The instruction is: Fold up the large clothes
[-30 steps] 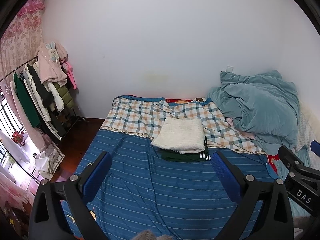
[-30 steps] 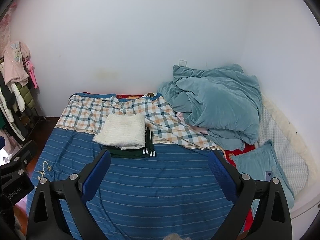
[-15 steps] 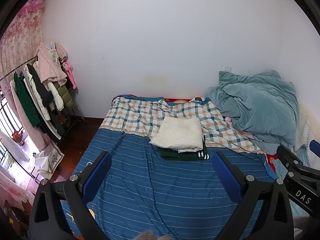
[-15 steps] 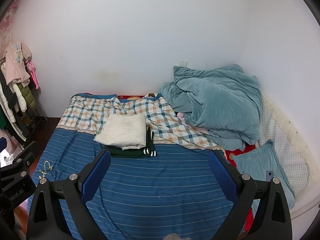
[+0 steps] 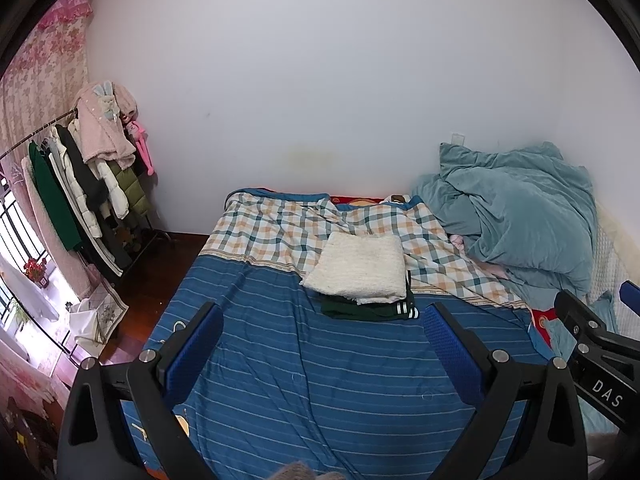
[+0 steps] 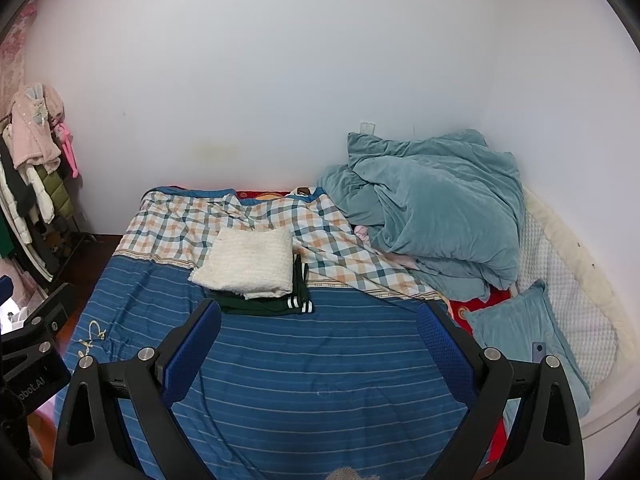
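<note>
Bed w/ a blue striped sheet (image 5: 304, 376) (image 6: 320, 364), smooth cotton look, thin pale stripes, a few soft wrinkles. Far half covered by a checked cloth (image 5: 280, 232) (image 6: 188, 224), white/orange/teal plaid, rumpled.

Task items: 2 folded garments stacked near mid-bed, at the seam between stripes & plaid. Top: cream knit sweater (image 5: 360, 268) (image 6: 248, 264), nubby waffle-like texture, folded to a neat rectangle. Under it: dark green garment (image 5: 360, 310) (image 6: 264, 306), flat fold, white-striped cuff poking out on the right edge. Sweater lies on the green piece, covering most of it.

Right of the stack, a teal duvet (image 5: 516, 216) (image 6: 432, 208), plush velvety fabric, heaped in a bulky mound vs. the wall. Teal pillow (image 6: 520, 336) just in front of it, same fabric, squarish. Clothes rack (image 5: 80, 184) at the left wall w/ hanging coats: pink fleece, white puffer, green.

Left gripper (image 5: 320, 344): the 2 blue textured pads spread wide, nothing between them, hovering over the striped sheet, well short of the stack. Right gripper (image 6: 318, 342): likewise spread wide, holding nothing, touching nothing, aimed at the bed w/ the stack just beyond its left finger.
</note>
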### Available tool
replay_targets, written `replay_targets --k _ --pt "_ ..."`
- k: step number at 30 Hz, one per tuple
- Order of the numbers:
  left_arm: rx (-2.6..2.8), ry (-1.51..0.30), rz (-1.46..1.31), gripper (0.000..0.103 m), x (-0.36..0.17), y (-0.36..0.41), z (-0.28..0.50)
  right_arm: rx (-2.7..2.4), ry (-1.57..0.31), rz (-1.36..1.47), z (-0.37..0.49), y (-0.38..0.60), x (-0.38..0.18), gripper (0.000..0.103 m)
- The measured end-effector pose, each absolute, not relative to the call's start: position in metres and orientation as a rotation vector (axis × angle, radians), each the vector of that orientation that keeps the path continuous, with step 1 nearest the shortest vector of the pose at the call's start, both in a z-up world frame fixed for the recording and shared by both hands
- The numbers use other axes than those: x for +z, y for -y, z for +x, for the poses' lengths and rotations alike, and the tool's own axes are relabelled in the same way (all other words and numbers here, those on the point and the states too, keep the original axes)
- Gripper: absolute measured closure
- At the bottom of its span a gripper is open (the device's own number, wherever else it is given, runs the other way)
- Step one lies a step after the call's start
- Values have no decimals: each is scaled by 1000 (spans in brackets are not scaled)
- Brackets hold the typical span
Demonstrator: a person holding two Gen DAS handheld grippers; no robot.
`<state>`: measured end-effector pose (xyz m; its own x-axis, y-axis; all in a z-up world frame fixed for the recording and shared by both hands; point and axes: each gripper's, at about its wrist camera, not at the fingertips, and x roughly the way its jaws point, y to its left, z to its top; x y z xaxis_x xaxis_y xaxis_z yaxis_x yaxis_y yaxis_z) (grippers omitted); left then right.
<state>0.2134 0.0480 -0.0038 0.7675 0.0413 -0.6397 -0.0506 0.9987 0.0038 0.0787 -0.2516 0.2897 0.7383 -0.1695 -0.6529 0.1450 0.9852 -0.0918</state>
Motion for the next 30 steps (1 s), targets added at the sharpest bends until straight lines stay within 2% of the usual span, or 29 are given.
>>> replay_targets --k 30 --pt "49 -692 -12 0 -5 -43 212 -173 -724 -25 70 247 283 3"
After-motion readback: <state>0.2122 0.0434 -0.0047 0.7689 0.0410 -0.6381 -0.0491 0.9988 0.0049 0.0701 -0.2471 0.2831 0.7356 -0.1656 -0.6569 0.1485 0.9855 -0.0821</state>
